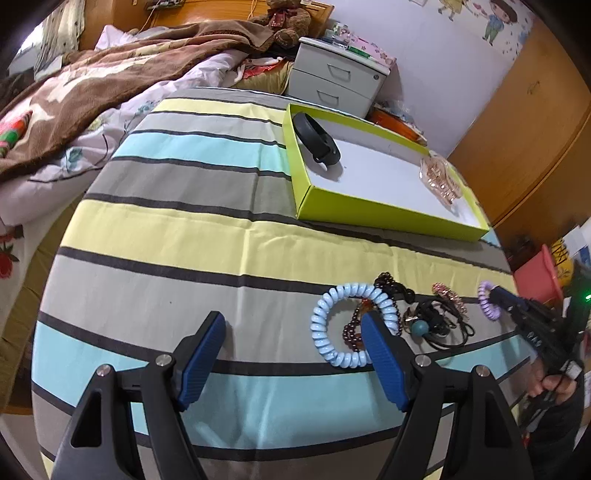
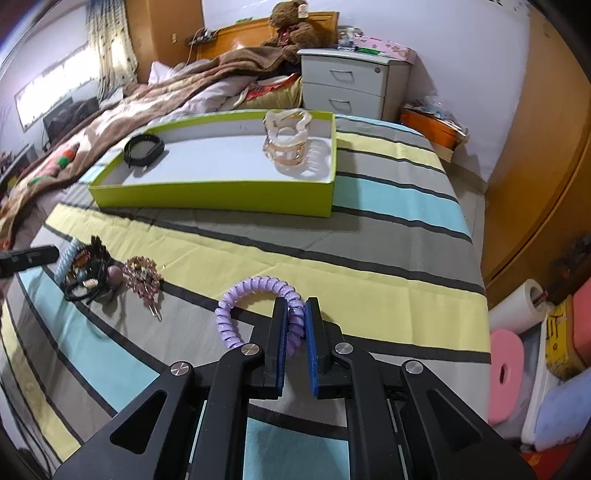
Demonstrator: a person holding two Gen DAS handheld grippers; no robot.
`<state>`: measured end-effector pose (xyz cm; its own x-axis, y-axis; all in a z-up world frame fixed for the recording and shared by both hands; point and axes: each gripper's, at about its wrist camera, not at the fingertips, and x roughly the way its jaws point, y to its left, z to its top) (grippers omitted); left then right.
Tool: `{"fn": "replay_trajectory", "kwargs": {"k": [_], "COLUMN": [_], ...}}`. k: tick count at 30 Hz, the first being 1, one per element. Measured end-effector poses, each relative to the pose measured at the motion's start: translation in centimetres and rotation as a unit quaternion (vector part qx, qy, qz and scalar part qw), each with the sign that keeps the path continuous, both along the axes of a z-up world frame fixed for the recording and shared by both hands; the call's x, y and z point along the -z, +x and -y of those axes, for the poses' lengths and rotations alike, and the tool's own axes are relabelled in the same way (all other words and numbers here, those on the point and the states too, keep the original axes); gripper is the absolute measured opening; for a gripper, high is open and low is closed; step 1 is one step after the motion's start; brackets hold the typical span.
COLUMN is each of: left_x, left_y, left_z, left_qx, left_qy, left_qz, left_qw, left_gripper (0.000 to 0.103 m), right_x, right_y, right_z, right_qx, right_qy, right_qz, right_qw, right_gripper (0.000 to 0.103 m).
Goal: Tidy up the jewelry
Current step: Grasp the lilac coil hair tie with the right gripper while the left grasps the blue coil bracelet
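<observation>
The right gripper (image 2: 296,325), its fingers pinching the purple coil hair tie (image 2: 258,306) on the striped bed, faces the green box (image 2: 221,194) lying ahead and slightly left, while the left gripper (image 1: 293,332) hovers with fingers spread beside the blue coil tie (image 1: 351,325).

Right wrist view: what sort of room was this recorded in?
Most likely a home bedroom: an unmade bed with a brown blanket, a teddy bear by the headboard, and a bedside drawer unit against the wall.
</observation>
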<state>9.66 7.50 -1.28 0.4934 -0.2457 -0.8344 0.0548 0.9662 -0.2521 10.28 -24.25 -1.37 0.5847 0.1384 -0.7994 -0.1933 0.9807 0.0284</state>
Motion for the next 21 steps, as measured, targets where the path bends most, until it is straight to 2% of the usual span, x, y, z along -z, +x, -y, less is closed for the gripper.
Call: {"fn": "replay_trajectory", "kwargs": {"k": [4, 5, 8, 10, 18, 21], "left_x": [0.1, 0.2, 0.4, 0.5, 0.3, 0.2], "left_y": [-0.1, 0.0, 0.2, 0.6, 1.8, 1.7], "left_z": [1.0, 1.3, 1.8, 2.2, 3.1, 3.4], "left_qx": [0.011, 0.016, 0.028, 0.03, 0.046, 0.058], "left_qy": [0.088, 0.099, 0.107, 0.127, 0.146, 0.139], "left_qz": [0.012, 0.011, 0.011, 0.01, 0.016, 0.022], "left_qw": [0.996, 0.9949, 0.9938, 0.9914, 0.988, 0.9883], "left_gripper": [0.078, 0.078, 0.078, 0.078, 0.077, 0.066], "right_x": [-0.5, -0.6, -0.8, -0.9, -1.0, -0.9], "right_y": [-0.3, -0.3, -0.3, -0.3, -0.3, -0.3], "right_z": [0.7, 0.7, 0.6, 0.5, 0.3, 0.4], "right_qx": [0.013, 0.014, 0.014, 0.014, 0.015, 0.015], "right_qy": [0.015, 0.017, 0.017, 0.023, 0.032, 0.031], "right_qz": [0.006, 0.006, 0.009, 0.01, 0.012, 0.011], "right_qw": [1.0, 1.0, 1.0, 1.0, 0.999, 0.999], "right_gripper": [0.01, 0.01, 0.01, 0.01, 0.01, 0.01]}}
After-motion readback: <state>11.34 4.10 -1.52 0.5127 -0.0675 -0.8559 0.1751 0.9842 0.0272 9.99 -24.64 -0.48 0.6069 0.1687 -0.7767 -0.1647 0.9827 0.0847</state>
